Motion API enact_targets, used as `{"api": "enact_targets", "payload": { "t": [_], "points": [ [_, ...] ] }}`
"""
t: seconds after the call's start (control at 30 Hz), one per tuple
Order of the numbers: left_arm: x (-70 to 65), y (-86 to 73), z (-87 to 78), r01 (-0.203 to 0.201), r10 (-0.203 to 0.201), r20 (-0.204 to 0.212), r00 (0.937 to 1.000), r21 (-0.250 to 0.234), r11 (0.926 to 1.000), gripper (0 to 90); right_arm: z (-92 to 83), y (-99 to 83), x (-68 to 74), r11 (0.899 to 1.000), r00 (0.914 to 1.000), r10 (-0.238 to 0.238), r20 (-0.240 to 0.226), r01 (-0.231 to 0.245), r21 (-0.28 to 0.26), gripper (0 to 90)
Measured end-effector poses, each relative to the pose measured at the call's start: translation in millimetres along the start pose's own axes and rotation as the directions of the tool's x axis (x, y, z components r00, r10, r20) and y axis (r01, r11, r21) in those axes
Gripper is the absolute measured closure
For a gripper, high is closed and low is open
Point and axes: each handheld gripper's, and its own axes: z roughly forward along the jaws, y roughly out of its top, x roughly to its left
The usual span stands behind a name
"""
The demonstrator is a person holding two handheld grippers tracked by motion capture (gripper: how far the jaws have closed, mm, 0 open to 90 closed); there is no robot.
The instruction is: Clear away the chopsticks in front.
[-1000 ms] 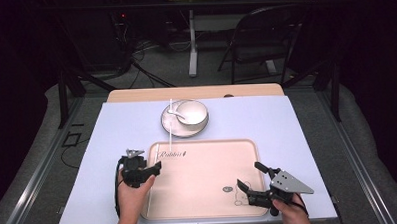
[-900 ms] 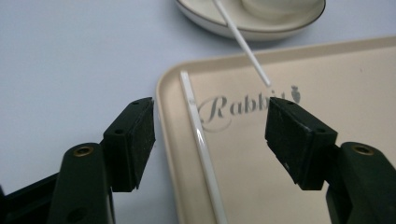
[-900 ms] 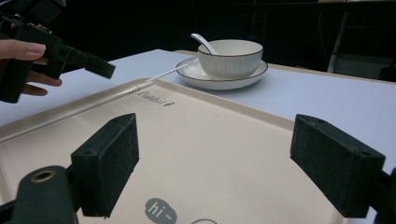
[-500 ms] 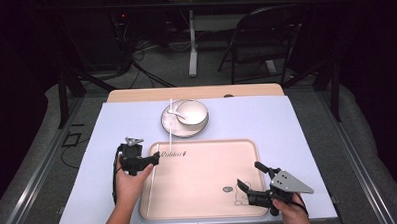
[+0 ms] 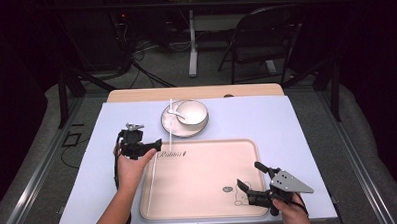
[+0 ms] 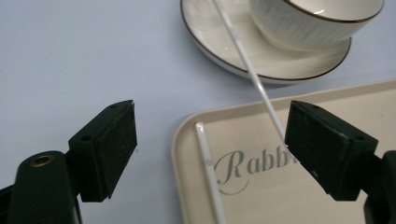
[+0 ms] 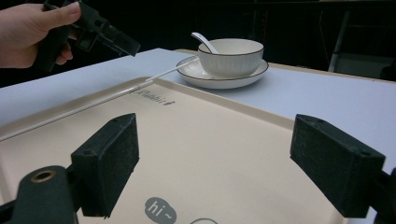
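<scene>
Chopstick (image 6: pixel 250 70): white, leaning saucer (image 6: pixel 219 51) to tray (image 6: pixel 261 205) corner. Left gripper (image 5: pixel 148 145) released, jaws straddling it near tray rim; centre, then clench gently. Right gripper (image 5: pixel 249 188) released over tray.

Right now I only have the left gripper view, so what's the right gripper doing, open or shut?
Observer: The right gripper is open, fingers spread over the tray near its front right corner, holding nothing.
Operator: Is there anything in the bowl? I only see its side.
Observer: Yes, a white spoon stands in the bowl, handle leaning over the rim.
Operator: And that white stick lying in the tray, how far does it run?
Observer: The stick runs along the tray's left edge, nearly to its front corner.
</scene>
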Motion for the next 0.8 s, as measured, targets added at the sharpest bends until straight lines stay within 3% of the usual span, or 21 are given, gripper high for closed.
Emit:
{"api": "enact_targets", "payload": {
  "t": [0.23,0.33,0.43,0.7,0.73,0.8],
  "points": [
    [-10.6,16.1,11.8,-0.058,0.058,0.005,0.9983,0.002,0.9983,22.0,-0.6,0.2,-0.8,1.000,1.0000,0.000,0.001,0.000,-0.003,14.7],
    [-10.7,19.7,14.2,-0.048,0.048,0.010,0.9988,0.000,0.9988,24.4,-1.0,0.4,-0.9,1.000,1.0000,-0.002,-0.001,0.002,-0.003,14.7],
    [-6.4,25.7,18.4,-0.003,0.003,0.047,0.9989,-0.002,1.0000,24.7,-0.7,0.2,-0.8,1.000,1.0000,-0.004,-0.002,0.004,-0.002,14.7],
    [-6.4,25.7,18.4,-0.003,0.003,0.047,0.9989,-0.002,1.0000,22.9,-0.6,0.2,-0.7,1.000,1.0000,-0.004,-0.003,0.004,-0.002,14.7],
    [5.8,42.6,21.2,0.038,-0.039,0.038,0.9985,0.012,0.9992,22.1,-0.7,0.4,-0.6,1.000,1.0000,-0.005,-0.005,0.005,-0.003,14.7],
    [6.9,45.5,21.5,0.025,-0.025,0.036,0.9990,0.001,0.9997,23.2,-0.9,0.5,-0.7,1.000,1.0000,-0.005,-0.005,0.005,-0.003,14.7]
  ]
}}
